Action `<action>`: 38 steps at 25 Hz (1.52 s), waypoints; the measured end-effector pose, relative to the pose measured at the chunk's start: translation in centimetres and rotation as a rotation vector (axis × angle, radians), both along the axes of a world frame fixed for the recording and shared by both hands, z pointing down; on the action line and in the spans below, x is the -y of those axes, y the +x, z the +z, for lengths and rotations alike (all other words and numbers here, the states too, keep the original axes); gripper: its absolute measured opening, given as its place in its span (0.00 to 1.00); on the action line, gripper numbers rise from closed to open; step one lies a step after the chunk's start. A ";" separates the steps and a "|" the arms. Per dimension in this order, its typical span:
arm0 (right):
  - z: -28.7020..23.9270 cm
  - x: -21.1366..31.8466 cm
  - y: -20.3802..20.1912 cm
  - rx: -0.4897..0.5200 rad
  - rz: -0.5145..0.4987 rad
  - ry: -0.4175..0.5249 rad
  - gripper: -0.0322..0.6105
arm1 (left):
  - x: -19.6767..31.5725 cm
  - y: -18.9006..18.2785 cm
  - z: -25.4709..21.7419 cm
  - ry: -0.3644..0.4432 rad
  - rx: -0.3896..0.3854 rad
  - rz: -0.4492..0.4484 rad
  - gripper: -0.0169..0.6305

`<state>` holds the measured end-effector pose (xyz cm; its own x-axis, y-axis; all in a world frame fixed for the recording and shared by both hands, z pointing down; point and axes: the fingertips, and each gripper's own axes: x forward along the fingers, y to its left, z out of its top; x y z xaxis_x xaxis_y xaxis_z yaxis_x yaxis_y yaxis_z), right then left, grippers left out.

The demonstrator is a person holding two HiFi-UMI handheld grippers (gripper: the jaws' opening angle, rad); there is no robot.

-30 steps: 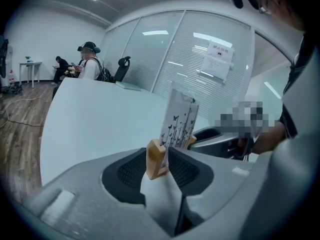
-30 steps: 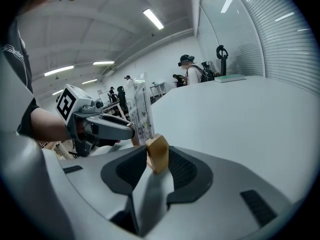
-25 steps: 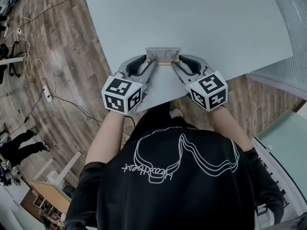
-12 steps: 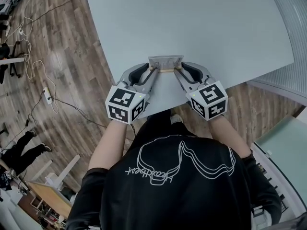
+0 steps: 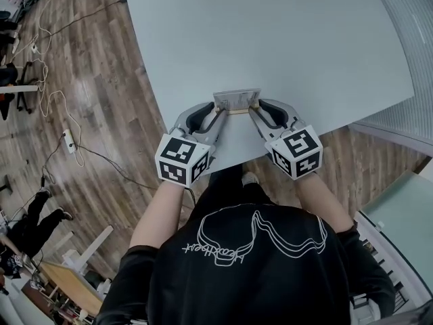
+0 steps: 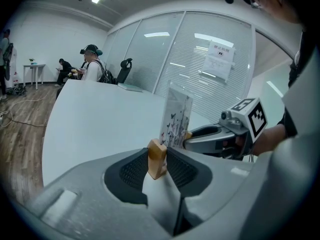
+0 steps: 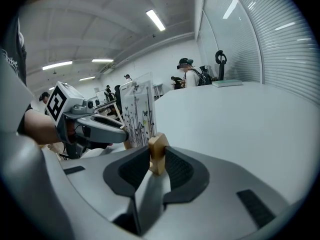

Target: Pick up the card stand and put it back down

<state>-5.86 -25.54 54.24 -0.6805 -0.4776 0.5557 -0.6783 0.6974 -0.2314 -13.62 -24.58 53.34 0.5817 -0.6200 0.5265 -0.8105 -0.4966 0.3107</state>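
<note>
We see a card stand (image 5: 237, 101) upright near the front edge of a pale bench (image 5: 284, 32). The left gripper (image 5: 218, 111) and right gripper (image 5: 255, 110) have just been closing, and each clamps one end of the stand's wooden base (image 6: 157, 159).

Card stand (image 5: 237, 100) on table (image 5: 270, 32) by its near edge, power strip (image 5: 67, 139) on floor (image 5: 101, 80) at left

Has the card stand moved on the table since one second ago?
No. The card stand stays at the same spot by the table's near edge; the whole view shifted.
</note>
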 end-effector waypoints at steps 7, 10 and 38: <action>-2.2 -0.6 1.0 0.014 -0.031 0.029 0.20 | -1.3 1.1 -1.9 -0.007 -0.036 -0.021 0.21; -3.3 -1.5 1.1 0.017 -0.044 0.049 0.19 | -2.3 1.2 -3.0 0.005 -0.039 -0.035 0.21; -16.3 -18.1 7.3 0.149 -0.164 0.187 0.19 | -20.2 7.5 -17.0 0.214 -0.047 -0.199 0.21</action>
